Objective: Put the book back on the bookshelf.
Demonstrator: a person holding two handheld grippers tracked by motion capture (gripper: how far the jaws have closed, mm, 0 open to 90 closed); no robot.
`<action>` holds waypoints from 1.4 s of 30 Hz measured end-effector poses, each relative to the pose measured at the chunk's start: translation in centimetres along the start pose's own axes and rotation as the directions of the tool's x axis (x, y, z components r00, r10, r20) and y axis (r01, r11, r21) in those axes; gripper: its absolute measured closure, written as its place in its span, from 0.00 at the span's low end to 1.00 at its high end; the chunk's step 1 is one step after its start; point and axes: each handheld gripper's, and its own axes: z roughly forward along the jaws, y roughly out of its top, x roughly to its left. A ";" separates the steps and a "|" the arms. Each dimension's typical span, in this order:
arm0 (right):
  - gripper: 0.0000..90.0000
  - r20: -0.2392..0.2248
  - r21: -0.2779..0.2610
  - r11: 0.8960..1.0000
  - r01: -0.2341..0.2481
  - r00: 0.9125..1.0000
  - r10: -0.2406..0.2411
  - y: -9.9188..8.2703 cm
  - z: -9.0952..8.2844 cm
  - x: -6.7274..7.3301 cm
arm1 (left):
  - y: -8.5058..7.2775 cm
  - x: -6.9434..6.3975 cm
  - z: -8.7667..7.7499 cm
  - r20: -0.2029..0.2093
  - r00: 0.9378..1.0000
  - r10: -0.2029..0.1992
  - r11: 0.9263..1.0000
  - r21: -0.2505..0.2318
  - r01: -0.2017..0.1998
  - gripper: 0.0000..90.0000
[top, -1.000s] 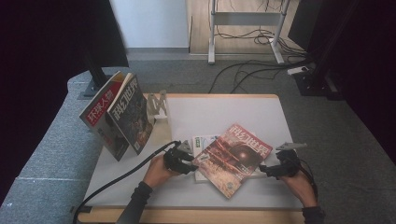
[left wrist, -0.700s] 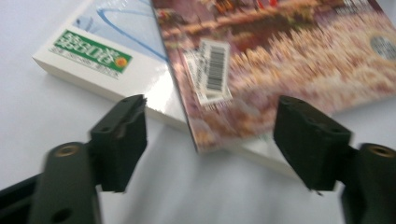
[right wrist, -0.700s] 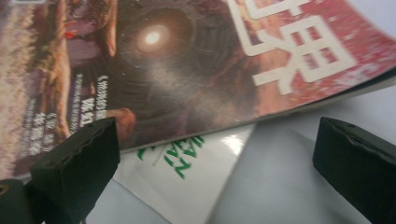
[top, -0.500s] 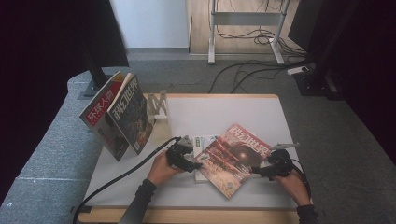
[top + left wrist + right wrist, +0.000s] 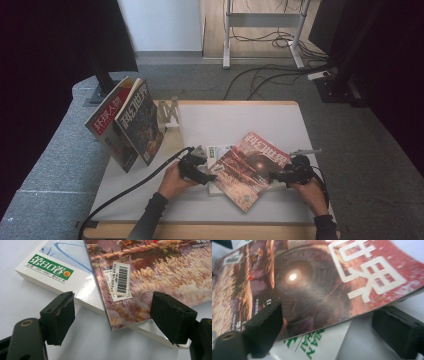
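Magazine [image 5: 248, 170] with the red cover lies askew on top of a thick white book [image 5: 50, 272], and both rest on the white surface [image 5: 240, 120]. That stacking is the main risk, as I judge it: the cover is glossy and the magazine is limp, so a pull from one side alone could slide it off the book or buckle its pages, and a jaw pushed too low could catch the book's edge and drag it along.

Left of the magazine, the left hand-held gripper [image 5: 112, 315] faces its near corner, the one by the barcode label [image 5: 120, 280]. Its jaws have just been opening; they stand wide to either side of the corner and no pad presses on the paper. Right of the magazine, the right hand-held gripper [image 5: 329, 325] meets the opposite edge. Its jaws have just been closing, but they remain apart, one before the cover and one below the overhanging edge, gripping nothing. If it bites while so slanted, it may pinch only the top sheets.

Farther left of the magazine, two more magazines [image 5: 125, 122] stand in a rack [image 5: 169, 112].
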 end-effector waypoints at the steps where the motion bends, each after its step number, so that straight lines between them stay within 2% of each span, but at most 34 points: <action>1: 0.15 0.002 -0.007 1.000 -0.005 1.000 0.005 0.2 -0.1 0.0 | 0.0 0.0 0.0 0.002 1.000 -0.003 1.000 -0.002 0.003 0.22; 5: 0.18 0.028 -0.013 1.000 0.009 1.000 -0.009 0.9 0.0 0.2 | -0.1 0.1 0.0 0.007 1.000 -0.010 1.000 -0.006 0.010 0.23; 7: 0.23 0.050 -0.020 1.000 0.013 0.999 -0.012 1.2 0.2 0.3 | -0.1 0.1 0.0 0.010 1.000 -0.010 1.000 -0.007 0.010 0.23; 12: 0.54 0.132 -0.052 0.999 0.003 0.991 0.004 2.2 0.1 0.2 | -0.1 0.0 0.0 0.014 1.000 -0.009 1.000 -0.008 0.009 0.24; 16: 0.72 0.167 -0.057 0.998 0.007 0.986 0.002 2.9 0.0 0.4 | -0.1 0.0 0.0 0.016 1.000 -0.009 1.000 -0.009 0.009 0.25; 21: 0.85 0.189 -0.063 0.997 0.036 0.982 -0.023 3.9 -0.2 1.2 | -0.2 0.0 0.0 0.014 1.000 -0.010 1.000 -0.012 0.010 0.25; 24: 0.88 0.181 -0.076 0.996 0.051 0.983 -0.036 4.2 -0.4 1.5 | -0.1 0.0 0.0 0.012 1.000 -0.003 1.000 -0.009 0.004 0.25; 27: 0.90 0.169 -0.103 0.992 0.076 0.984 -0.058 4.6 -0.9 2.0 | 0.3 -0.1 -0.1 0.004 1.000 0.015 1.000 0.015 -0.015 0.24; 30: 0.91 0.167 -0.129 0.985 0.116 0.982 -0.094 5.0 -1.5 2.7 | 1.0 -0.2 -0.3 -0.004 0.999 0.039 0.998 0.044 -0.038 0.22; 35: 0.91 0.162 -0.171 0.967 0.187 0.974 -0.159 5.8 -2.8 4.0 | 2.0 0.3 -1.0 0.054 0.998 0.019 1.000 0.023 -0.020 0.22; 38: 0.91 0.162 -0.194 0.953 0.234 0.965 -0.205 6.4 -3.7 4.9 | 2.6 0.8 -1.1 0.069 0.998 0.015 1.000 0.026 -0.017 0.22; 42: 0.91 0.142 -0.231 0.928 0.292 0.954 -0.265 7.1 -4.9 6.1 | 3.2 1.2 -0.9 0.096 0.995 0.040 0.998 0.052 -0.045 0.23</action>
